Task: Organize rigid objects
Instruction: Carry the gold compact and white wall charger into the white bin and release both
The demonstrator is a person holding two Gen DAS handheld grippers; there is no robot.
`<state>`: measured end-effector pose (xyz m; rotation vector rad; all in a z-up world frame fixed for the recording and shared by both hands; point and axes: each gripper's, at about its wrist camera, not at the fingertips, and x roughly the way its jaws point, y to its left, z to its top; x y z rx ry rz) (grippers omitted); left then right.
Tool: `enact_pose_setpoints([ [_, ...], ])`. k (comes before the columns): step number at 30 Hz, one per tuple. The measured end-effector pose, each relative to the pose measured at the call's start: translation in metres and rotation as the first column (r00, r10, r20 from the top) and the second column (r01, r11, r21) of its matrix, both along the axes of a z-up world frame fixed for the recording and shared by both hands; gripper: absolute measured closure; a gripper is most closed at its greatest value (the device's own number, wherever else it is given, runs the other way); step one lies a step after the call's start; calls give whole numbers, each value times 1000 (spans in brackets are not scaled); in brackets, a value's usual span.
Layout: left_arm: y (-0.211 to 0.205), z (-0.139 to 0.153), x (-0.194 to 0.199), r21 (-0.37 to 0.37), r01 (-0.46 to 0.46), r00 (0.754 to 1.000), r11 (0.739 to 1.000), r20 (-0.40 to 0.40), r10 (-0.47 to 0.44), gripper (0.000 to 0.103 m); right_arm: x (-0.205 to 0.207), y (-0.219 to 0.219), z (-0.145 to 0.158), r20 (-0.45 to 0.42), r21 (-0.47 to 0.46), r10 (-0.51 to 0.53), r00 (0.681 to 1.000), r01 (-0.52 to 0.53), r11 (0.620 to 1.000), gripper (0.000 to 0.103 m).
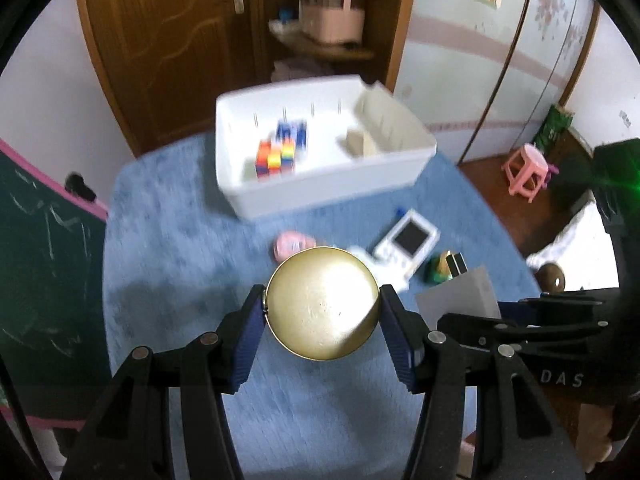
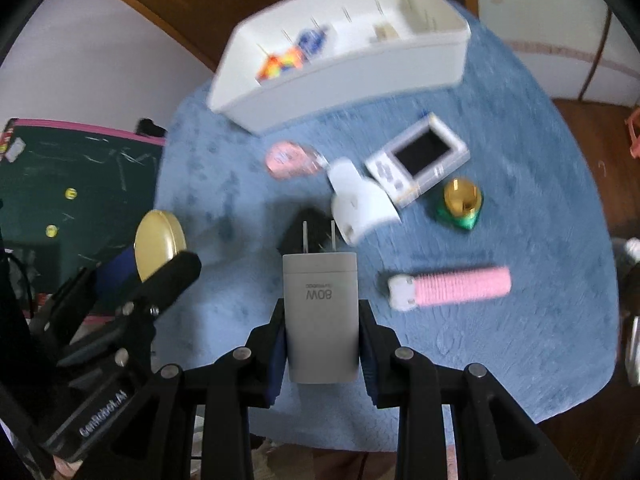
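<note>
Nearest the left wrist camera, the left gripper has its fingers clamped on the rim of a round gold tin, held above the blue tabletop; in the right wrist view the right gripper has its fingers clamped on the flanks of a grey 80W charger, prongs pointing forward, also held above the cloth. Beyond them lie loose pieces on the tabletop: a pink ribbed tube, a white plug-like block, a green-and-gold trinket, a white handheld game console and a pink oval item. Farthest stands the white bin, already holding colourful cubes in its left section. The step in hand looks like carrying both held pieces to that bin. To do it well, keep both grips firm, travel high enough to pass over the scattered items and the bin's near wall, bring the arms in one after the other so they do not collide, and release low inside a free section.
</note>
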<state>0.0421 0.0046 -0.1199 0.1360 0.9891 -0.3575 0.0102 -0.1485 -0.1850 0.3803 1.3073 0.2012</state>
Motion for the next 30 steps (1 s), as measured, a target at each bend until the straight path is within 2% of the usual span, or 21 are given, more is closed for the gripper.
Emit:
enact_pose_setpoints([
  [7,-11,52,47,-26,-14,996,1000,88,17,44,33,-10,71,153,-37,36,988,-30,999,71],
  [11,-21,71,81,-54,-31,993,998,112,36,44,62,-18,106,232,-77,55,971,-38,996,71],
  [15,-33,78,116,-72,-53,990,996,126,61,44,102,-31,129,288,-125,63,955,-27,992,71],
  [22,-57,50,177,-108,-111,991,988,60,118,44,179,-66,141,335,-167,38,941,19,986,71],
  [26,-74,18,203,-87,-144,989,986,5,145,44,227,-74,126,328,-191,36,944,29,981,71],
  [30,-85,-22,226,-39,-183,982,982,-63,180,44,276,-78,93,291,-213,34,956,30,977,71],
])
